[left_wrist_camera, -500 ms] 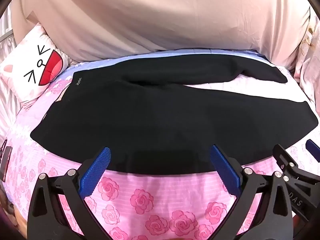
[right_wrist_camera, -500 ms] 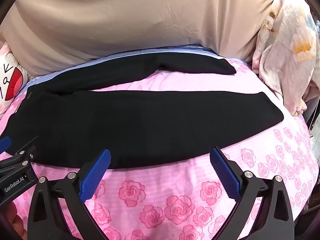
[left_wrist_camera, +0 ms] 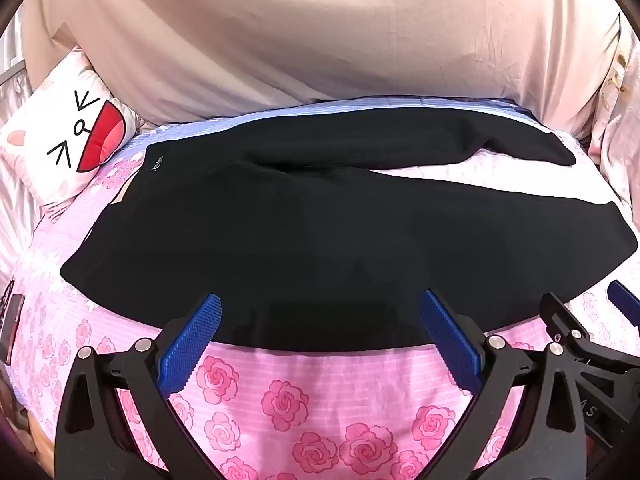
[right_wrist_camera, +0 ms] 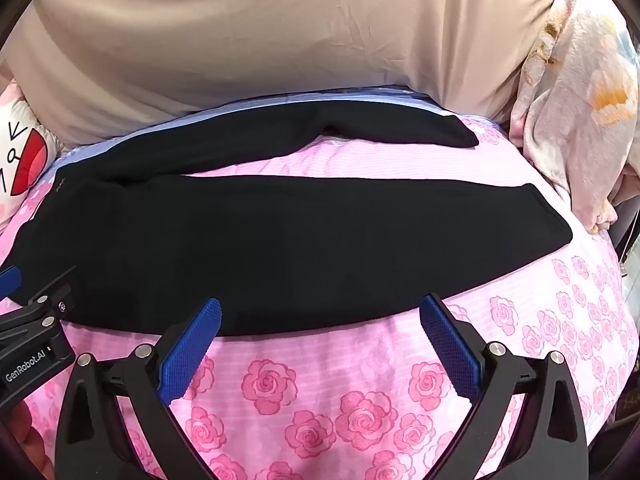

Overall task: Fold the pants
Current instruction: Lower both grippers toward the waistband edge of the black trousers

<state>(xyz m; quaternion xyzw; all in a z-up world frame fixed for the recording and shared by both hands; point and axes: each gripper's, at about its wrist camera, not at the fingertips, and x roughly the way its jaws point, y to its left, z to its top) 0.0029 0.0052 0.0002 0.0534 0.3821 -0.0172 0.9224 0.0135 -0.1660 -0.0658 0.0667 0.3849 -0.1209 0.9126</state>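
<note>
Black pants [left_wrist_camera: 304, 240] lie spread flat on a bed with a pink rose sheet [left_wrist_camera: 288, 400], waistband at the left, two legs running right with a gap between them. They also show in the right wrist view [right_wrist_camera: 280, 240]. My left gripper [left_wrist_camera: 320, 320] is open and empty, its blue pads just above the near edge of the pants. My right gripper [right_wrist_camera: 320, 320] is open and empty over the near leg's edge. The right gripper's finger shows at the right of the left wrist view [left_wrist_camera: 576, 328], and the left gripper shows at the left of the right wrist view [right_wrist_camera: 36, 320].
A white cat-face pillow [left_wrist_camera: 68, 148] lies at the left by the waistband. A beige sheet [left_wrist_camera: 320, 40] hangs behind the bed. A pale floral blanket [right_wrist_camera: 576, 112] is bunched at the right. The sheet's rose pattern fills the near foreground.
Both grippers have crept slightly forward toward the near edge of the pants. The pants have not moved.
</note>
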